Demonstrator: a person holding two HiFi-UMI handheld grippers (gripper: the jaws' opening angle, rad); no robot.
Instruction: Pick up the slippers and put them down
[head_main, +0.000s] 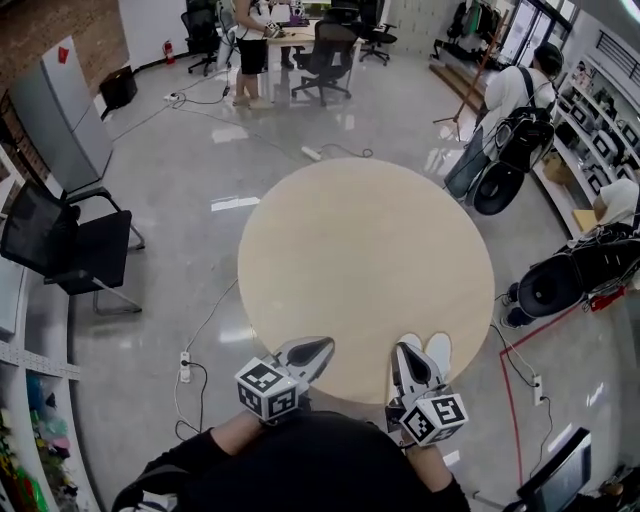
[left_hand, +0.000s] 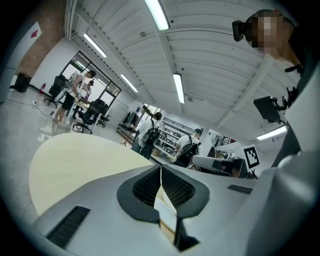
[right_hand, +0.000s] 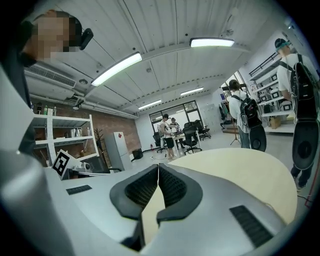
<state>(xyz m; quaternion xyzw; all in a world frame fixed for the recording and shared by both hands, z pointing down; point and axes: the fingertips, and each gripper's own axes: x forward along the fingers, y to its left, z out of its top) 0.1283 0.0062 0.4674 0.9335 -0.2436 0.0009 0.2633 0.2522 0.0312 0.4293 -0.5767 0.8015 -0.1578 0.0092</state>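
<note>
Black mesh on a thin metal frame makes up the office chair (head_main: 65, 245) at the far left. It stands on the glossy grey floor (head_main: 180, 180), well apart from the round beige wooden table (head_main: 365, 250) in the middle.

At the table's near edge the left gripper (head_main: 320, 348), pale grey plastic with a square-marker cube at its rear, points out over the tabletop. Its own view shows the dark ribbed pads (left_hand: 147, 186) pressed together along one thin line, with nothing caught between them.

Further right, the right gripper (head_main: 404, 352), of the same build, also reaches over the near edge. Its ribbed pads (right_hand: 140, 190) meet just as tightly and grip nothing.

Just beside its tip lies the pair of white, round-toed soft slippers (head_main: 438, 352), on the table's near right edge. The gripper's body covers part of them in the head view, so I cannot tell whether it touches them.

At the far right a person with a black backpack (head_main: 522, 125) stands near shelving.
</note>
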